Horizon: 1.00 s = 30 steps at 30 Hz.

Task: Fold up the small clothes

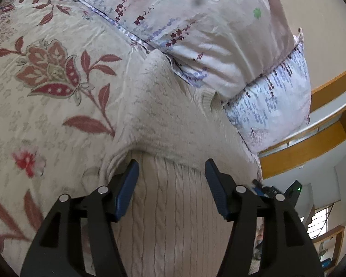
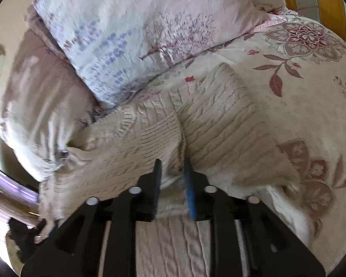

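A cream cable-knit sweater (image 1: 168, 120) lies on the flowered bedspread (image 1: 57, 92), partly folded, with a sleeve laid over its body. My left gripper (image 1: 171, 161) hangs low over the sweater's near part. It is open, its blue pads wide apart, and the knit shows between them untouched. In the right wrist view the sweater (image 2: 219, 115) runs from the pillows towards me. My right gripper (image 2: 172, 161) stands over a raised fold near its middle. Its jaws are a narrow gap apart, with knit between the pads but no clear squeeze.
Pale flowered pillows (image 1: 207, 34) are piled at the head of the bed, right against the sweater's far edge. A yellow wooden bed frame (image 1: 323, 133) lies beyond them. The flowered bedspread (image 2: 299, 92) stretches away on the sweater's other side. A black device with a green light (image 1: 293, 189) shows beside my left gripper.
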### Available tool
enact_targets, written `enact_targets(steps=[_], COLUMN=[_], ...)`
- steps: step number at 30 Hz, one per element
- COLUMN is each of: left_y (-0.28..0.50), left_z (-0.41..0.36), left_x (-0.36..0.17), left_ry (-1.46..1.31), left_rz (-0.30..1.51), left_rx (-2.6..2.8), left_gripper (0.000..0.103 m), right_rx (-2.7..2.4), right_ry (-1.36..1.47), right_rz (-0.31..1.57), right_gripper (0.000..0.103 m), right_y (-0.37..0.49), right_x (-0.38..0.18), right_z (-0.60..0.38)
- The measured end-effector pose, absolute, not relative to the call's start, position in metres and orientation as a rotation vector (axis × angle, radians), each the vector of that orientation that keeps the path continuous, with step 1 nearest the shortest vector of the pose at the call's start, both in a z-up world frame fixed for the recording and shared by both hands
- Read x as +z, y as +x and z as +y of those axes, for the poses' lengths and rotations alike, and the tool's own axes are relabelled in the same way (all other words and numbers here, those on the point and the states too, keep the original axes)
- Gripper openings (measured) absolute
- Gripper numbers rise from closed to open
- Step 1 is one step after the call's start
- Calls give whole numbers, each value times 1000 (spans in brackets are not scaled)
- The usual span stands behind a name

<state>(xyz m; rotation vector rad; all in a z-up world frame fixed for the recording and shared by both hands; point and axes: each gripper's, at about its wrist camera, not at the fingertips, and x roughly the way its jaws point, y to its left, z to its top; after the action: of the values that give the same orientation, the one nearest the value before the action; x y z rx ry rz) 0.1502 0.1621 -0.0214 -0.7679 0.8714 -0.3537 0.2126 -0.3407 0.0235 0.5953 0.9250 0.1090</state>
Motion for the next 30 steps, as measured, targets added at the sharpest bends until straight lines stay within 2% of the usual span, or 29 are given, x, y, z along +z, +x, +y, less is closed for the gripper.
enact_targets(steps=[2,3,10,18,21,23,25,30], left_y=[140,134,94,54,43,37,30,14], left_z=[164,165,186,197,197,195,191,177], left_x=[-18,-17,-9,-23,-24,-25,-28,-37], left_ry=[-744,-731,-639,-666,-670,-672,-679,-701], left_rz=[872,871,874,929,927,931,950,984], left_rx=[-378,-391,-409,-453,-460,-482,-518,-617], left_gripper=[60,60,59,58,56,53,43,28], right_rx=[148,159,169,187,198,228,270,427], right_ry=[611,614,661,735,734,748,758,794], right_rz=[902,894,924,997,1019,1030,1038,1081], right_gripper=[44,46,46,45,41,38,37,30], right_y=[196,186,123,71,58,52,43,24], right_x=[32,37,38,14,9,6,5,-2], right_z=[-352,-356,-408,-432,-431,-430,-426,-413])
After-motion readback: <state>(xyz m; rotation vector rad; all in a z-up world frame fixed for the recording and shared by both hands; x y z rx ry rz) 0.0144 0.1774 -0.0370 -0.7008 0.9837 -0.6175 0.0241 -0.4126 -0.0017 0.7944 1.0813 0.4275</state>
